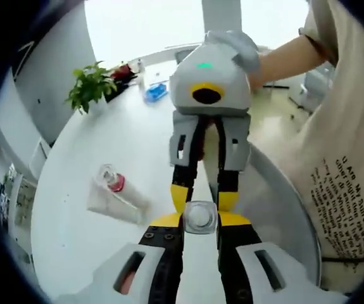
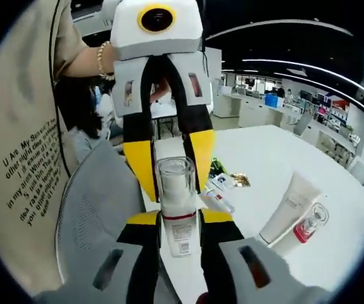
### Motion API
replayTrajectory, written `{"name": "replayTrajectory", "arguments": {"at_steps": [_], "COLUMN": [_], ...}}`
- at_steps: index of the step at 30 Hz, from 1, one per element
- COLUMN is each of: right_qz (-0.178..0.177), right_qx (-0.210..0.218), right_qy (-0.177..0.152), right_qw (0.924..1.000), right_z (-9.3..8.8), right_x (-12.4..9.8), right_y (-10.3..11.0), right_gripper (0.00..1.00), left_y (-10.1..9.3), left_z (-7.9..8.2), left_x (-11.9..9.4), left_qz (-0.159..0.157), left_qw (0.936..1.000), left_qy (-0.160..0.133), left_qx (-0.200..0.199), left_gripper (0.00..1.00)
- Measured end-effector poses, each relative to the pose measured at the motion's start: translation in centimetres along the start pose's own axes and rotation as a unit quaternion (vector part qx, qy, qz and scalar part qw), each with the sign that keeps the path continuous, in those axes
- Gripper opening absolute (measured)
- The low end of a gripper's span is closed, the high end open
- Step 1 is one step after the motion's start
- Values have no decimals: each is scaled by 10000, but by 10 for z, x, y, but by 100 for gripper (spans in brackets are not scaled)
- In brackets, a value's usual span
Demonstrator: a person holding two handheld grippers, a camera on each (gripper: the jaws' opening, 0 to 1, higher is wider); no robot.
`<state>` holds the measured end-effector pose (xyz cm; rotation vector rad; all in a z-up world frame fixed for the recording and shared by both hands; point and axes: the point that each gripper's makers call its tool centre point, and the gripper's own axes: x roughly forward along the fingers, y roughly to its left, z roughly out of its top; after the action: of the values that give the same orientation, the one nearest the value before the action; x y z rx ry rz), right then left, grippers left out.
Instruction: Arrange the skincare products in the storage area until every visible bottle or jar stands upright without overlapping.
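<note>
I am working over a round white table [image 1: 106,145] in a bright office; in the left gripper view daylight is flooding in behind it, a potted plant [image 1: 90,87] is standing at the far edge and a blue object [image 1: 156,92] is lying beyond it. The right gripper view is looking the other way, into a darker room with ceiling light strips, rows of desks and a grey mesh chair [image 2: 96,209] just beside the table.

Both grippers are meeting at one clear bottle [image 2: 176,202]. In the right gripper view I am seeing it side-on, upright, with a clear cap, a red band and a label, the right gripper [image 2: 176,221] pinching its lower body while the yellow tips of the left gripper [image 2: 169,168] are flanking its cap from behind. In the left gripper view I am seeing just its round cap [image 1: 200,216] end-on, the left gripper [image 1: 200,220] pressing against it on both sides and the right gripper [image 1: 202,197] facing me.

A white tube [image 2: 289,208] and a clear red-collared bottle [image 2: 307,225] are lying flat, side by side and touching, on the table. Small packets [image 2: 223,183] are lying behind the held bottle in the right gripper view.
</note>
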<state>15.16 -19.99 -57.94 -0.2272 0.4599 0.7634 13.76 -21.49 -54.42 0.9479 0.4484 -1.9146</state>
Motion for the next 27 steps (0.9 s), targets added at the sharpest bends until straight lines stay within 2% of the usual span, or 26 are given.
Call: {"name": "replayTrajectory", "arguments": {"at_steps": [5, 9, 12, 14, 27], "right_qz": [-419, -872, -1201, -1369, -2226], "right_qx": [368, 748, 1122, 1219, 1805], "right_qy": [-66, -158, -439, -519, -675], "right_qw": [9984, 9933, 9854, 9817, 9557], "right_z": [-7, -15, -14, -14, -26], "right_x": [-4, -11, -18, -21, -26], "right_y": [-8, -16, -21, -24, -31], "right_gripper": [43, 55, 57, 60, 86], "left_y": [3, 10, 16, 20, 42], "left_z": [2, -1, -6, -9, -29], "left_x": [7, 17, 25, 32, 69], "left_qz": [-42, -53, -29, -16, 44], "left_qw": [10000, 9999, 9997, 9995, 9975], "left_qy": [34, 144, 240, 302, 686], "left_qx": [30, 6, -54, -111, -182], "left_gripper": [15, 15, 15, 15, 15]}}
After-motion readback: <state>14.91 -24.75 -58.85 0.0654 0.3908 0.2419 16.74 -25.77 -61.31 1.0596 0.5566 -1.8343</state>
